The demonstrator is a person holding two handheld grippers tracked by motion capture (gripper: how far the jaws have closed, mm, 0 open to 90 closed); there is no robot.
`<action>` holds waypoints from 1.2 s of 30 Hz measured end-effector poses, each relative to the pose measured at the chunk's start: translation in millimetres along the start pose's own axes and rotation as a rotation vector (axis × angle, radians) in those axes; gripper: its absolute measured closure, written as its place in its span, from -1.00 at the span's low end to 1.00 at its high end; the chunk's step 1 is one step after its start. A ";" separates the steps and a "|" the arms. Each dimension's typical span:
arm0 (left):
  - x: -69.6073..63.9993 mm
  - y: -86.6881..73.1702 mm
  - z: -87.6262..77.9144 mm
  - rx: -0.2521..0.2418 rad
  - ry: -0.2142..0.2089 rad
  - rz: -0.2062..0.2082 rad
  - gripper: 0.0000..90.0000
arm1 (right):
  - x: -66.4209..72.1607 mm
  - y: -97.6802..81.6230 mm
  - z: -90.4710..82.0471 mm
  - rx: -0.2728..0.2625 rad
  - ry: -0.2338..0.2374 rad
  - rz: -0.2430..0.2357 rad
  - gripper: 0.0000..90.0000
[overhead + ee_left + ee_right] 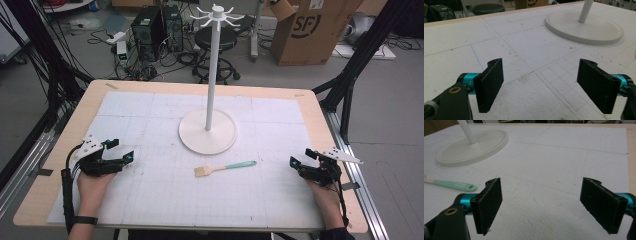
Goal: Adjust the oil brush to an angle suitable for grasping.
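The white gridded mat is covering most of the tabletop [60, 190], with the white hanger stand [208, 131] sitting on its round base at the middle. Just in front of that base, the brush [225, 168] is lying flat on the mat, clear of everything, between your two hands. Its long axis is running nearly left to right, tilting slightly: the bristles are pointing toward your left side, and the mint-green handle is pointing toward your right and a little farther from you. You are resting the left tool [119, 149] and the right tool [302, 158] on the mat at either edge, both with jaws spread wide and holding nothing. The handle end is lying somewhat nearer your right tool, and in the right gripper view it is showing just beyond the left-hand jaw. Judging from that, a reach from your right looks shorter and meets the handle end first.
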State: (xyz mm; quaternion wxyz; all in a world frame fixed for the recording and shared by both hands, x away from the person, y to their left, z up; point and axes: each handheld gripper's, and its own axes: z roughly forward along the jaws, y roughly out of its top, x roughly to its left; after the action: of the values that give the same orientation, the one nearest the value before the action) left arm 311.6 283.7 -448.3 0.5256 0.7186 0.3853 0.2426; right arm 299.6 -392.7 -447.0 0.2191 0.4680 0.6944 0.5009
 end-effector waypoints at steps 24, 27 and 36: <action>-5.2 10.0 -3.9 -0.035 -0.060 -0.033 -0.61 | -2.7 1.4 -1.6 -0.028 0.005 0.004 -0.62; -11.1 14.1 -3.7 -0.039 -0.083 -0.014 -0.61 | -3.5 3.1 -2.1 -0.027 0.002 -0.002 -0.62; -23.7 24.2 1.0 -0.040 -0.138 0.008 -0.66 | -1.6 11.1 -4.6 -0.059 0.017 -0.006 -0.62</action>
State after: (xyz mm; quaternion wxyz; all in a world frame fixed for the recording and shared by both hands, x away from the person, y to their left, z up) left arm 305.6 260.4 -424.5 0.5643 0.7244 0.3405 0.2023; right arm 301.6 -395.6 -435.4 0.2282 0.4548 0.6827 0.5244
